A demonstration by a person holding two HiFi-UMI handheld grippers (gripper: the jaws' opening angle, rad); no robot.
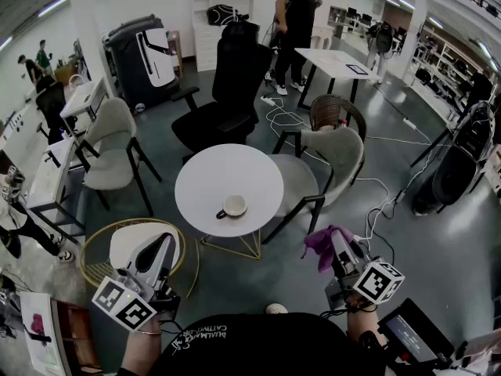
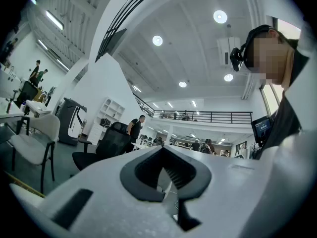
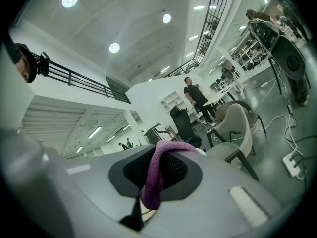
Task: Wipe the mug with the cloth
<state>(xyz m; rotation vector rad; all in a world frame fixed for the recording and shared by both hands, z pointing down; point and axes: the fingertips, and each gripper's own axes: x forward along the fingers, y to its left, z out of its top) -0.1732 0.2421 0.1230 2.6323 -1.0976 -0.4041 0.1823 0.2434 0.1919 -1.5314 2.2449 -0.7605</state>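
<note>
So the mug [image 1: 232, 207] looks like a hard glazed thing to me, probably ceramic; stiff, smooth, a bit slippery, and it'd chip if it went off the edge; I'd guess it also skates around on that round white counter [image 1: 211, 171] if you rub it without pinning it down; best bet is to take it by the handle or over the rim. It's pale, sitting upright with the mouth up, darker handle poking toward the left in the head view, alone near the counter's near side and well apart from both grippers. The cloth [image 3: 157, 175] is purple, soft and floppy; the right gripper [image 1: 335, 245] has it pinched, with a fold draped over the jaws. The left gripper [image 1: 164, 245] is closed up with nothing in it.
</note>
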